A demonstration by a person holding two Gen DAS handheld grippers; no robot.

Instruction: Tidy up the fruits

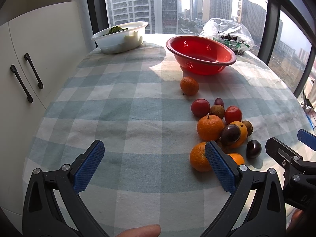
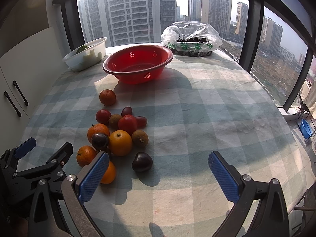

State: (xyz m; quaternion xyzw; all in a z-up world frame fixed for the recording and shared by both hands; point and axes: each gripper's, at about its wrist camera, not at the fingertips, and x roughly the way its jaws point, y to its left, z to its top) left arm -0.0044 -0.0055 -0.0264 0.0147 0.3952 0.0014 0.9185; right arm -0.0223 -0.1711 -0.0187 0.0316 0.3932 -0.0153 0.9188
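Right wrist, plastic bag [image 2: 191, 37], green print, perhaps illegible

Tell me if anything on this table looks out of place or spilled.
Nothing is spilled or damaged. The mixed fruit pile lies loose on the checked tablecloth, and one small orange mandarin sits apart, near the empty red perforated plastic basin.

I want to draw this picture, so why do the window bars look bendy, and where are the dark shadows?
Both wrist views use fisheye lenses, so straight window frames curve near the edges. In the right wrist view, sunlight from the window throws a dark shadow on the tablecloth toward the camera, beside the red colander. In the left wrist view, the colander's far wall glows where light shines through.
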